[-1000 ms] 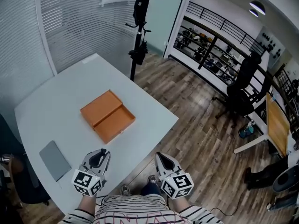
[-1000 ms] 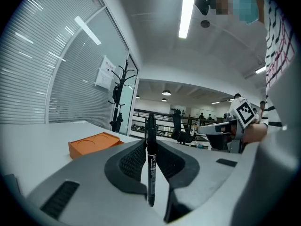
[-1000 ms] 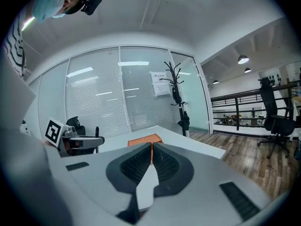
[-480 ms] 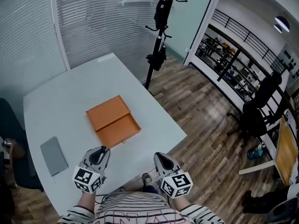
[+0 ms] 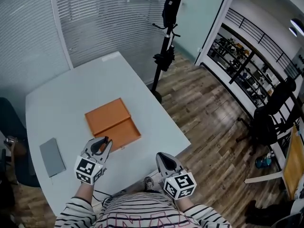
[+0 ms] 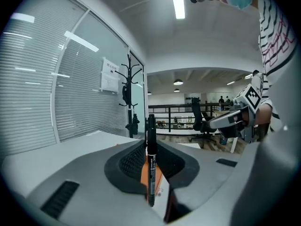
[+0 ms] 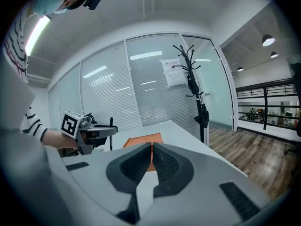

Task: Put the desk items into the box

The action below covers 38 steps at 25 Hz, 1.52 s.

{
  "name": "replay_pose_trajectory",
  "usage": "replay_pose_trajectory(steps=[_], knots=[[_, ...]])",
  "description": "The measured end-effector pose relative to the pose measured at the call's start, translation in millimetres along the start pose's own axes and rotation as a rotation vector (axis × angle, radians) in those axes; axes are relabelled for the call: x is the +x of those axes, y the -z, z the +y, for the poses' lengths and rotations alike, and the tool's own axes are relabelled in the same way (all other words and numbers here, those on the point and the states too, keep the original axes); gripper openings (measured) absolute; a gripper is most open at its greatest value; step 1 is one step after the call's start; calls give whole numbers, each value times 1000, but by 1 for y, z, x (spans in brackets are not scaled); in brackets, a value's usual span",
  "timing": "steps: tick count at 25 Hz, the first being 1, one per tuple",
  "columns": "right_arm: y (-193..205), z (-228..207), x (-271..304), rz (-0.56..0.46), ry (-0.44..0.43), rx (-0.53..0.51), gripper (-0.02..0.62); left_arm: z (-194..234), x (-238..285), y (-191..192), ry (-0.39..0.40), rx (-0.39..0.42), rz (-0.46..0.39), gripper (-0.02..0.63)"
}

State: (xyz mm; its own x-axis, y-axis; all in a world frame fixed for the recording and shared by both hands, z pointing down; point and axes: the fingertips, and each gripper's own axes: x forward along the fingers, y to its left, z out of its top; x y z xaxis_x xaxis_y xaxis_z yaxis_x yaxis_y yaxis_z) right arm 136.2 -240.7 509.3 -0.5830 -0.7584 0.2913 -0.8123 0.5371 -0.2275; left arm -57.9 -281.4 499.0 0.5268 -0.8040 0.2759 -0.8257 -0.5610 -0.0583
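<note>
Pen (image 6: pixel 151 164) is pinched upright in the left tool (image 5: pixel 100 144) and should go low over the orange box (image 5: pixel 112 123) before letting go; the right tool (image 5: pixel 163 158) is pressed together.

Nothing legible anywhere. The pen (image 6: pixel 151 167) had white print along its barrel, too small to read. The sheet (image 7: pixel 172 72) on the glass wall was illegible too. Cubes on the left gripper (image 5: pixel 105 141) and right gripper (image 5: pixel 159 156) showed only black-and-white square patterns.
</note>
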Motion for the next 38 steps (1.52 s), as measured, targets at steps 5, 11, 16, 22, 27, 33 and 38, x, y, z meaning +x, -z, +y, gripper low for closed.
replay_pose_trajectory(steps=[5,11,16,22,27,33,38], knots=[[0,-19,3,-2,4,5,28,1,29,1,17,83,44,72],[2,-33,7,2,3,20,28,4,62,17,44,181,137,72],[2,-43,8,4,3,24,28,5,87,34,62,243,208,72],[1,-54,11,5,10,27,28,10,110,57,76,264,293,72],[4,-64,9,13,16,29,28,7,125,80,98,254,359,72],[9,-71,12,34,16,30,28,13,142,110,95,223,465,72],[9,-73,15,40,10,33,28,14,149,130,103,196,546,72]])
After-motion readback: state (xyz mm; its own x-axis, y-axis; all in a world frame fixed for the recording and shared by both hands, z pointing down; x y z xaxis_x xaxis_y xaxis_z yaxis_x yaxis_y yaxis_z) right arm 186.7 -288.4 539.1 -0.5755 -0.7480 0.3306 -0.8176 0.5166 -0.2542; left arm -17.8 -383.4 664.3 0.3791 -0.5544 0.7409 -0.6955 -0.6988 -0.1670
